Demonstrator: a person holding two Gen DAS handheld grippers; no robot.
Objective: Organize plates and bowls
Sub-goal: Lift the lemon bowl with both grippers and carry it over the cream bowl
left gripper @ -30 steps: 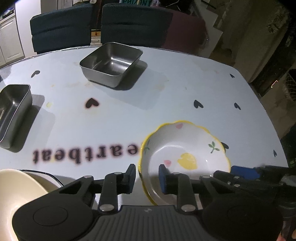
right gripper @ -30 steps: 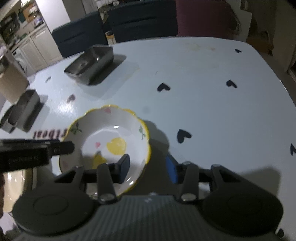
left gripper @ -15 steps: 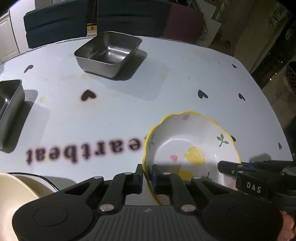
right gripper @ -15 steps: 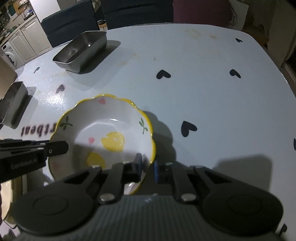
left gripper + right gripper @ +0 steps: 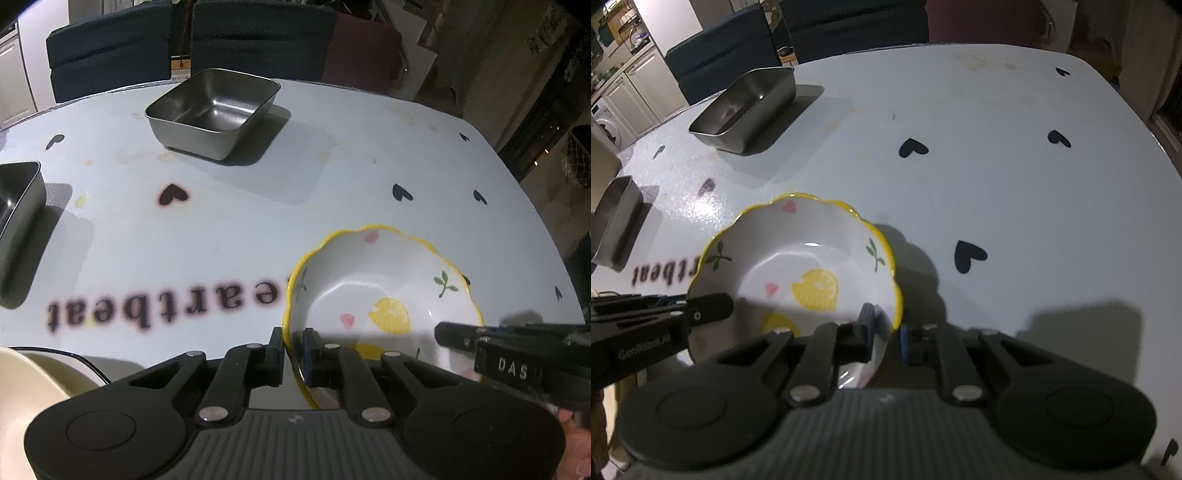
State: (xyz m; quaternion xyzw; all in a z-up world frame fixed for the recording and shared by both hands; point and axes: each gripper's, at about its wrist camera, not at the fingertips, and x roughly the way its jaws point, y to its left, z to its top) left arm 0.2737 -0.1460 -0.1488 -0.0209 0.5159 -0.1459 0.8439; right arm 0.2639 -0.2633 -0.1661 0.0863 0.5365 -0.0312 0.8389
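A white bowl point(image 5: 384, 291) with a scalloped yellow rim and lemon and heart prints sits near the front of the pale blue table point(image 5: 332, 192). My left gripper point(image 5: 293, 349) is shut on the bowl's left rim, one pad outside the wall and one inside. In the right wrist view the same bowl point(image 5: 798, 258) has my right gripper point(image 5: 888, 332) shut on its right rim, again one pad on each side. Each gripper shows in the other's view: the right gripper point(image 5: 461, 338) and the left gripper point(image 5: 709, 308) reach in from the sides.
A square steel tray point(image 5: 214, 110) stands at the back of the table. A second steel container point(image 5: 18, 206) is at the left edge. A cream dish point(image 5: 26, 391) lies at the lower left. Dark chairs point(image 5: 258, 40) line the far side.
Both grippers' jaws, which stood apart astride the bowl's rim a second ago, have closed onto it. The hands have barely shifted.
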